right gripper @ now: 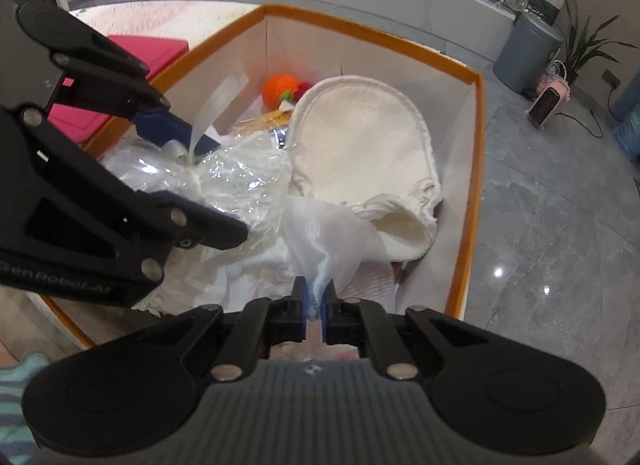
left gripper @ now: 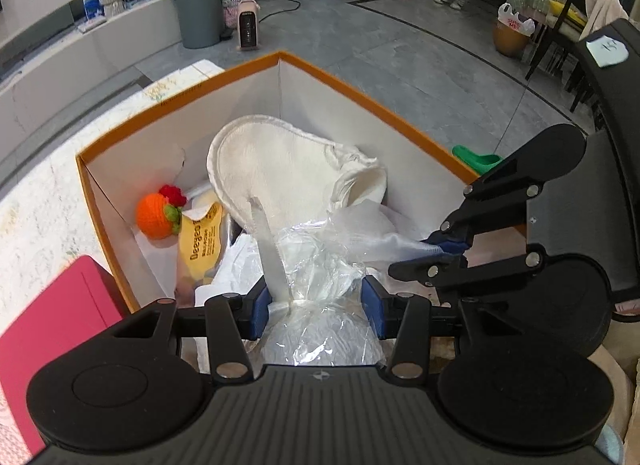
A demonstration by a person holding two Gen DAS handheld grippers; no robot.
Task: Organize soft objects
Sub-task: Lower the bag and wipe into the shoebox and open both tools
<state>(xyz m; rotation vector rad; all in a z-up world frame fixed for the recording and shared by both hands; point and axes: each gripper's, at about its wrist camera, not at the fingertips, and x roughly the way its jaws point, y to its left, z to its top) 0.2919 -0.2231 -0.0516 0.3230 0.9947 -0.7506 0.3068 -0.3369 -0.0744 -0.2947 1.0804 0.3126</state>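
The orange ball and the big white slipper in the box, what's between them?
A yellow packet lies between the orange ball and the white slipper, best seen in the left wrist view.

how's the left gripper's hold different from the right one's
The left gripper has its pads spread wide, either side of the crinkly clear plastic bag; the right gripper is pinched nearly shut on thin white gauzy fabric. The bag is glossy and stuffed, the fabric matte and limp. Both grippers work over the orange-rimmed box.
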